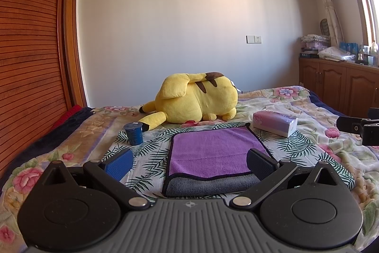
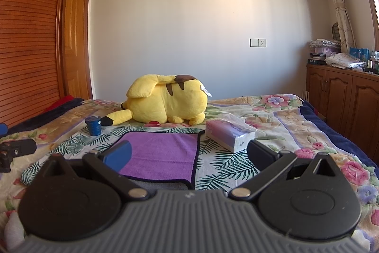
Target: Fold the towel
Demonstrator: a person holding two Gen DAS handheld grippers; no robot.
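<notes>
The purple towel (image 1: 214, 149) lies flat on a palm-leaf cloth (image 1: 146, 153) spread over the floral bedspread (image 1: 315, 108), its near edge turned up to show a grey underside. The left gripper (image 1: 189, 164) hovers just before that near edge, fingers spread wide and holding nothing. The right gripper (image 2: 189, 157) hangs near the towel's right side, fingers likewise spread. Beyond the towel sit a blue cup (image 1: 134, 133), a tissue pack (image 1: 274, 123) and a yellow Pikachu plush (image 1: 196, 98).
</notes>
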